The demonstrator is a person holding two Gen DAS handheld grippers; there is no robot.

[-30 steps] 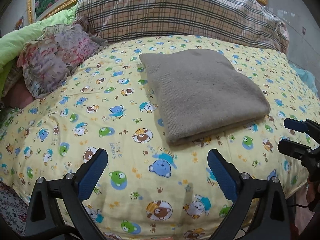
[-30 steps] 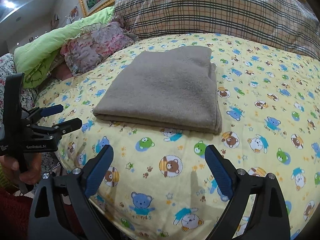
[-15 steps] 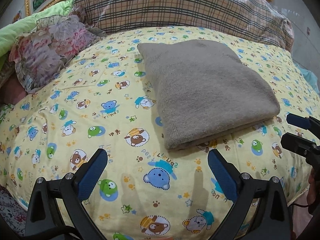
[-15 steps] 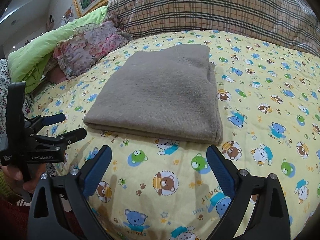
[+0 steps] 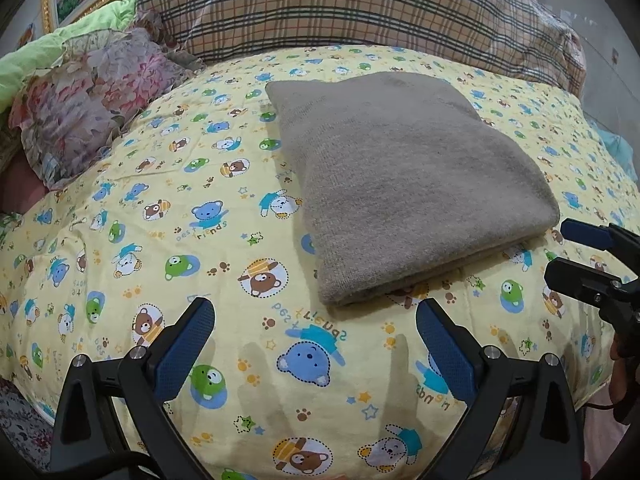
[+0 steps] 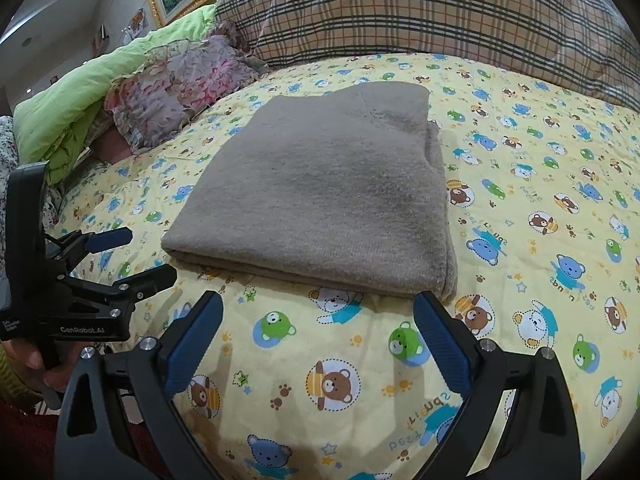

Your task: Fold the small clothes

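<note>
Grey folded garment (image 5: pixel 404 184) lies flat on bear-print quilt (image 5: pixel 168 208) on bed, near plaid pillow (image 5: pixel 320 4). Left tongs (image 5: pixel 314 326) spread wide, empty, just short of garment's near edge. Right tongs (image 6: pixel 316 314) likewise spread, empty, near front fold. Garment type unclear; layers underneath hidden. Floral cushion (image 6: pixel 176 88) and green duvet (image 6: pixel 80 92) partly cut off at left.

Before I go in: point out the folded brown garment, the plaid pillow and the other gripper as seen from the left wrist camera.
folded brown garment (image 5: pixel 404 184), left wrist view, middle of its top layer.
plaid pillow (image 5: pixel 340 4), left wrist view, centre of its front face.
right gripper (image 5: pixel 568 254), left wrist view, midway between its open fingertips at the right edge.
</note>
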